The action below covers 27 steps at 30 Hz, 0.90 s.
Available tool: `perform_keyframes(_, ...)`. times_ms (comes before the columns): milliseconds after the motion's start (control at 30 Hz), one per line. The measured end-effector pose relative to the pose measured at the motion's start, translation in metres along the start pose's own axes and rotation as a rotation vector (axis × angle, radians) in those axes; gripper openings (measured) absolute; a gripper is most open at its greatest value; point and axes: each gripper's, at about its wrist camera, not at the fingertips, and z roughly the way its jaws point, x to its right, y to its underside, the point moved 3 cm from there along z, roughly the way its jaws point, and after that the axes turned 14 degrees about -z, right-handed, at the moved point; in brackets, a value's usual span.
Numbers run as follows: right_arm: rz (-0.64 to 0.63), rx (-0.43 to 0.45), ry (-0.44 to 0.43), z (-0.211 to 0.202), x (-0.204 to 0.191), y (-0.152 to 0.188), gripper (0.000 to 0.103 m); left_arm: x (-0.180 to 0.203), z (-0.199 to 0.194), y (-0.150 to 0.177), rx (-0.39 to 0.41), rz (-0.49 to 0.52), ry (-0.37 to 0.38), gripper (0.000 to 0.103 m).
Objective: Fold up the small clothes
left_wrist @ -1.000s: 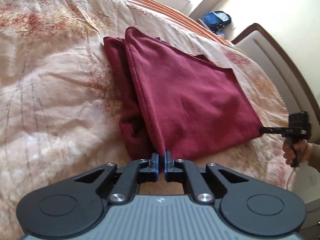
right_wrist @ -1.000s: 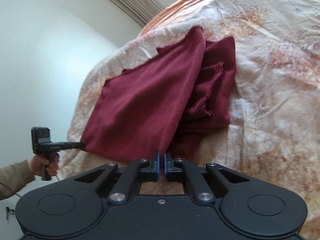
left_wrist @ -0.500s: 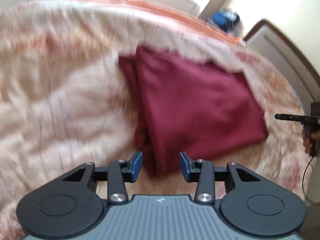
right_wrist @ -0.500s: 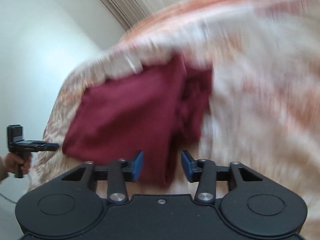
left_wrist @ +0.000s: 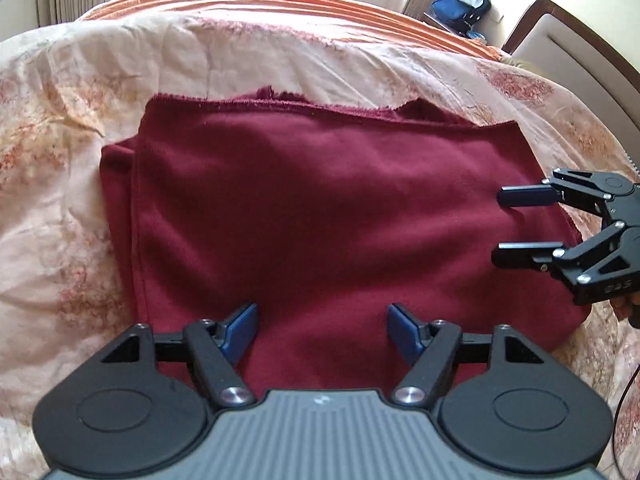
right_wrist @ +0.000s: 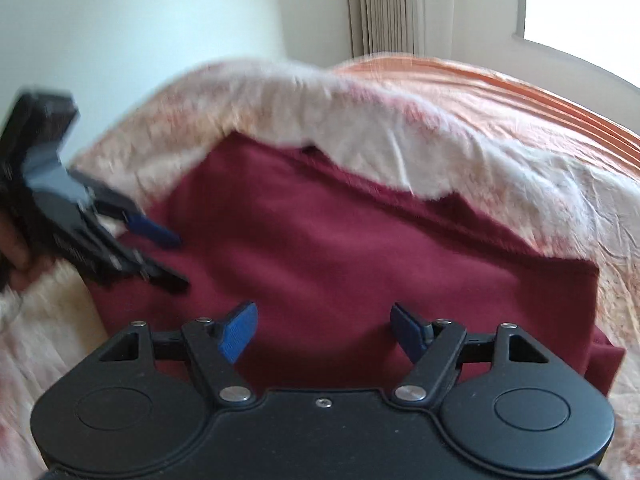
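Folded maroon fleece cloth (left_wrist: 320, 208), soft rectangle, on crinkled floral bedspread (left_wrist: 60, 168)

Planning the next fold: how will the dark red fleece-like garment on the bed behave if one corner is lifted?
The dark red fleece-like garment will probably drape limply, since it lies flat in soft layers on the floral bedspread. Its stacked layers at the left edge may slide apart. It looks matte and fuzzy, so likely not slippery.
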Motion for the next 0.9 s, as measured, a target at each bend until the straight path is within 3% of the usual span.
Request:
perform_keyframes(267, -0.048, -0.109, 0.065, -0.019, 0.026, 0.052, 0.076, -0.006, -0.004, 0.003, -0.013, 0.044, -0.003, 0.076)
perform_keyframes(533, -0.055, -0.148, 0.123, -0.04, 0.038, 0.062, 0.076, -0.016, -0.013, 0.006, -0.007, 0.028, -0.014, 0.076)
perform_keyframes(700, -0.04, -0.157, 0.155, -0.045, 0.04, 0.055, 0.077, -0.034, -0.025, 0.011, 0.003, 0.009, -0.025, 0.076)
perform_keyframes(900, 0.008, 0.007, 0.08, -0.029, 0.03, -0.009, 0.082, -0.036, -0.048, 0.02, 0.042, -0.011, 0.001, 0.081)
